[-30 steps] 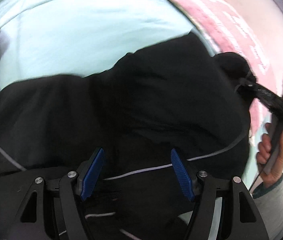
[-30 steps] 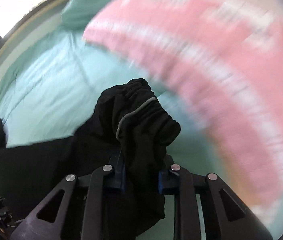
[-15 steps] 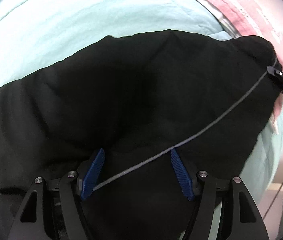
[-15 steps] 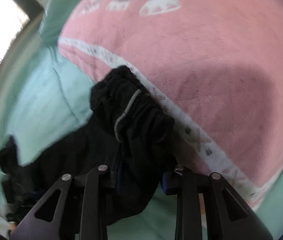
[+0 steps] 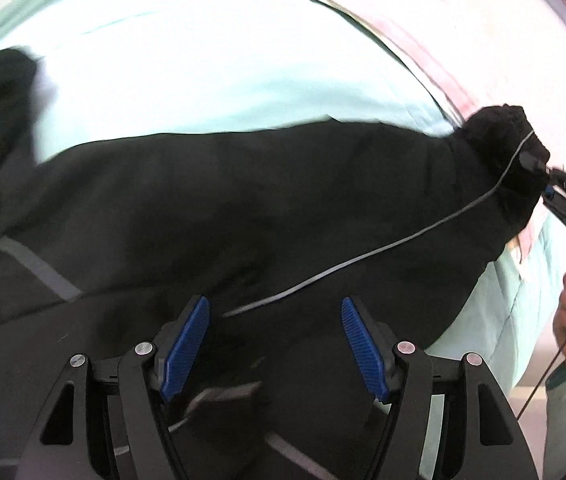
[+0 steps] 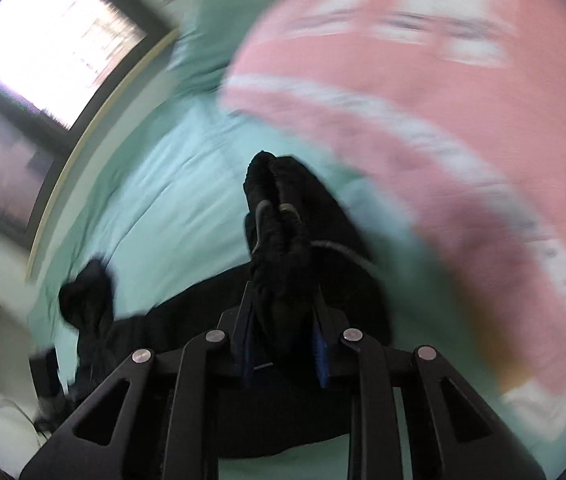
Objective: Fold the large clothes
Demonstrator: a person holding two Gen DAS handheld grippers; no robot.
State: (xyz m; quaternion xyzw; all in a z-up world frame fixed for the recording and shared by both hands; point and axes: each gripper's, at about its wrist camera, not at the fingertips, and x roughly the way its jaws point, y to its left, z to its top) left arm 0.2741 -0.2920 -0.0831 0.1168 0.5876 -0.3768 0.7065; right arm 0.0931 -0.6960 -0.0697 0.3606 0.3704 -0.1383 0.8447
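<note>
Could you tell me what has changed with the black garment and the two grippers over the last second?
The right gripper has pulled the gathered waistband outward, so the black garment went from bunched to stretched flat across the green sheet. Nothing was picked up or released: the right gripper stays shut on the waistband, and the left gripper stays open above the cloth.

The large black cloth garment (image 5: 243, 208) looks matt and soft, with thin grey piping. The pale mint bedsheet (image 5: 203, 60) is smooth cloth; the pink blanket (image 6: 463, 128) appears fleecy. Ribbed blue pads (image 5: 185, 346) line matt black plastic fingers.
</note>
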